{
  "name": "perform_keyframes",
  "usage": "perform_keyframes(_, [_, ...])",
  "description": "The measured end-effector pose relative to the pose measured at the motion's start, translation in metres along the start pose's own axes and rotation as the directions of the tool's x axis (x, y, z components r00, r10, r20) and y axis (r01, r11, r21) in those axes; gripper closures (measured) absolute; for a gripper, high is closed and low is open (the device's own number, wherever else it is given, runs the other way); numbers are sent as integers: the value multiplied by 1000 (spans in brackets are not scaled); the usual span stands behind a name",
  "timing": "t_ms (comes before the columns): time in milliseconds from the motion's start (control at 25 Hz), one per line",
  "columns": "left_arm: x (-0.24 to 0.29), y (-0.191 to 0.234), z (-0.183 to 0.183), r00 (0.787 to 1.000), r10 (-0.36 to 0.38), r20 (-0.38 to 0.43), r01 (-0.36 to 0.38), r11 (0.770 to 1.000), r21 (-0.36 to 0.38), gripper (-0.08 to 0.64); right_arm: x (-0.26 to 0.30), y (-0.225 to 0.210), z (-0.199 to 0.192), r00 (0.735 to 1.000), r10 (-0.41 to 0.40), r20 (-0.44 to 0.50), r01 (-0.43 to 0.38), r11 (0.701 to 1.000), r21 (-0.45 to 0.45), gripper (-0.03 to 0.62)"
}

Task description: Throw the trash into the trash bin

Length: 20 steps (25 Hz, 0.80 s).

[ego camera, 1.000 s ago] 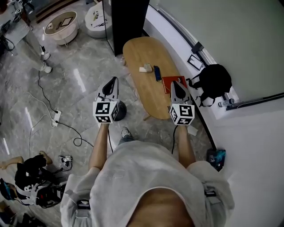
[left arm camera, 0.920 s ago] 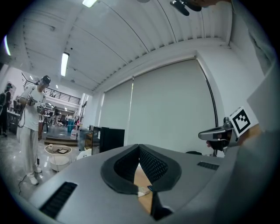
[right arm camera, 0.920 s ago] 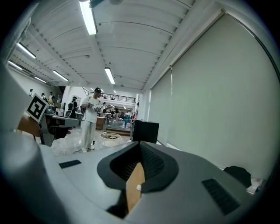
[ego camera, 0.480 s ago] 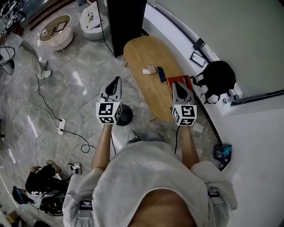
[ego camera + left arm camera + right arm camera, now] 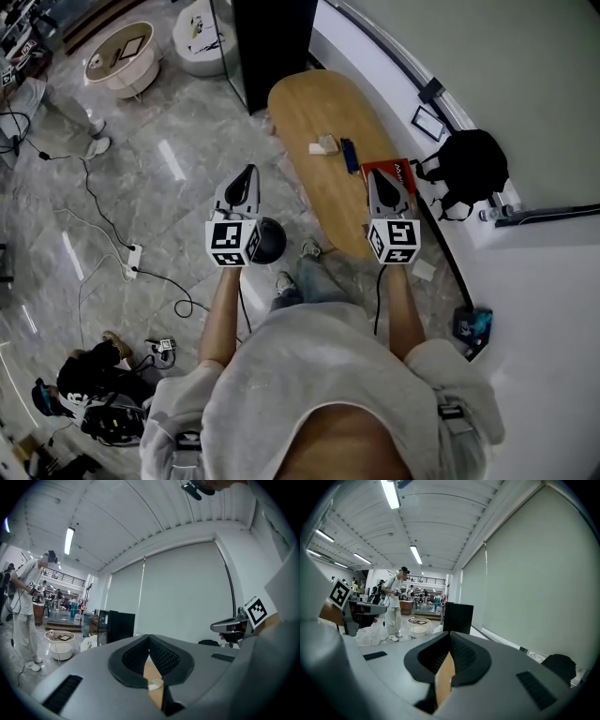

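Note:
A pale crumpled scrap of trash lies on the oval wooden table, next to a blue object and a red book. A round black bin stands on the floor beside the table's near end. My left gripper hovers over the floor just left of the table, above the bin, with its jaws shut and empty. My right gripper is over the table's near right edge by the book, also shut and empty. In the left gripper view the scrap shows below the closed left gripper. The right gripper looks along the tabletop.
A tall black cabinet stands past the table's far end. A black backpack leans by the right wall. Cables and a power strip trail over the marble floor on the left. A round white side table stands far left. A person stands in the background.
Both grippers have been carried forward together towards the table. More of the black bin now shows to the right of the left gripper's marker cube. Both jaws stay shut.

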<state>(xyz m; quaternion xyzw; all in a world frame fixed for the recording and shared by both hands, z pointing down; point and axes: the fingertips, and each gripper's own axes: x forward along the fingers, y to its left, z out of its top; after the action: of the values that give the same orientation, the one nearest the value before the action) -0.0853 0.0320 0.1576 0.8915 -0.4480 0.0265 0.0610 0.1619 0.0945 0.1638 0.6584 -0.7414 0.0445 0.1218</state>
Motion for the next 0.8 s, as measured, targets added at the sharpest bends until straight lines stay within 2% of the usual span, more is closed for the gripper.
perform_keyframes(360, [34, 6, -4, 999, 39, -35, -38, 999, 9, 543, 40, -16, -8, 998, 57, -6, -57, 998, 21, 561])
perform_keyframes(800, [107, -19, -25, 995, 40, -87, -39, 999, 11, 543, 88, -65, -38, 993, 111, -43, -108, 992, 57, 561])
